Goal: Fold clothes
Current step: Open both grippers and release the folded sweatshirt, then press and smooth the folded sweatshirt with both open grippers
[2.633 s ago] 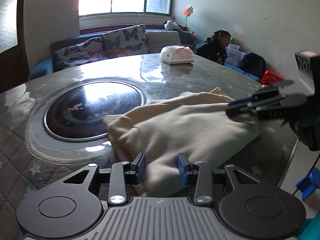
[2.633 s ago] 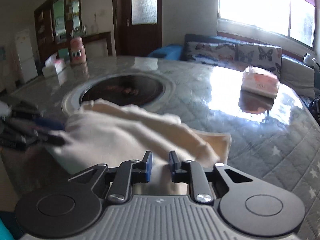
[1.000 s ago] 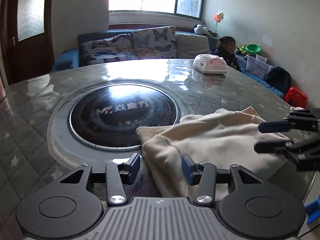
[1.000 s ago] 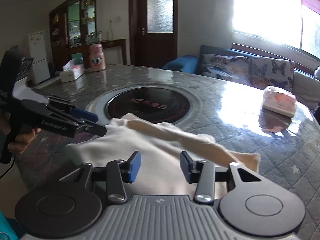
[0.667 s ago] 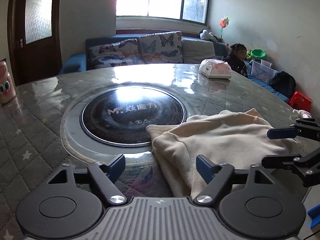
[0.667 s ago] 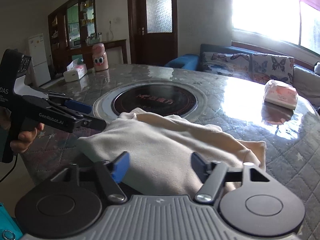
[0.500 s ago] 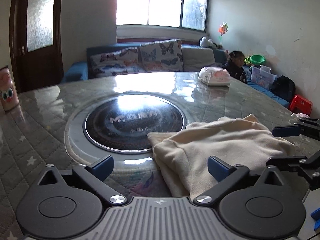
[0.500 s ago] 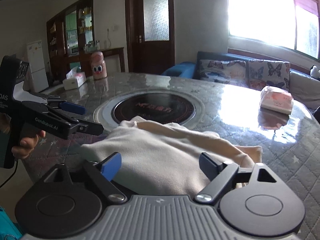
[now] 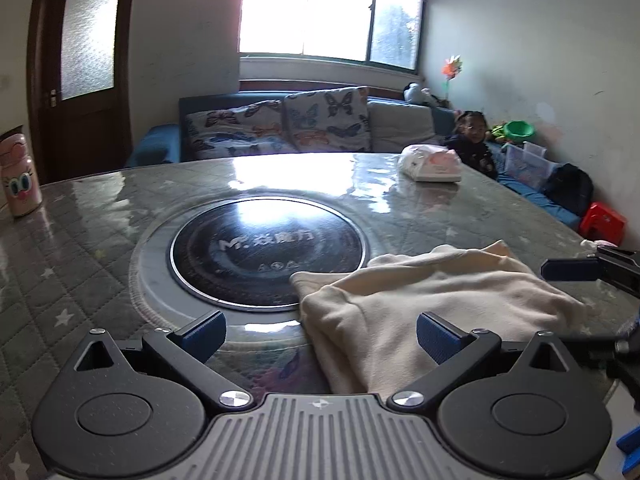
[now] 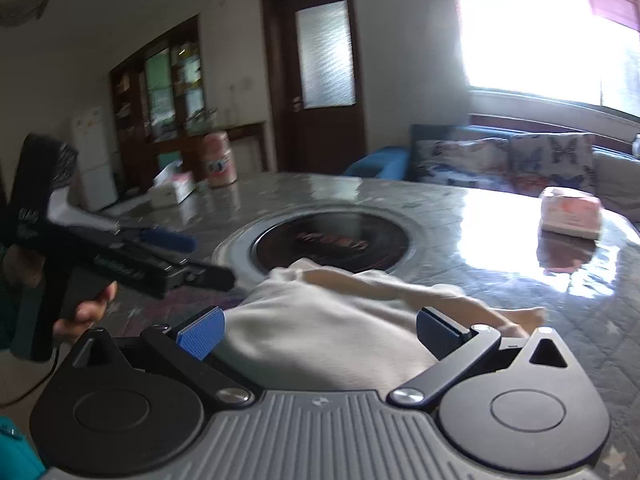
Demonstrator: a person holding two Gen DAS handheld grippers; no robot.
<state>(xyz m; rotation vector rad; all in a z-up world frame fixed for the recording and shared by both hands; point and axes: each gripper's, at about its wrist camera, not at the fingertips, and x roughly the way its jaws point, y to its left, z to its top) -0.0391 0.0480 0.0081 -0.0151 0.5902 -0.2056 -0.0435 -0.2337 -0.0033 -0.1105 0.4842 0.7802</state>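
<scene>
I hold the left claw (image 9: pixel 320 334) with its jaws spread wide and empty, above the near bench (image 9: pixel 80 280) edge. The right claw (image 10: pixel 318 334) is likewise spread wide and grips nothing.

Location of workpiece: the cream garment (image 9: pixel 432 304) lies in a loosely folded bundle on the bench, at the near edge, just beside the round dark hob insert (image 9: pixel 268 254). Its far corner touches or overlaps the insert's metal rim; I cannot tell which.

Handling judgement:
- The fabric looks soft, thick and fleece-like. I expect it to be light, limp and free of any stiffness, so it will sag from a single grip point.
- The glossy bench cover looks slick. The bundle may slide rather than fold if pushed.
- Best hold points: the rolled left edge in front of the left claw, and the thin tail (image 10: pixel 500 312) at the right end in the right wrist view. Pinch through all layers to avoid peeling off only the top one.

Clearances:
- The bundle sits at the near bench edge; cloth may slip off toward me.
- Open room lies forward, over the insert and beyond.
- The tissue pack (image 9: pixel 432 164) and the pink bottle (image 9: pixel 18 176) stand well apart from the work
</scene>
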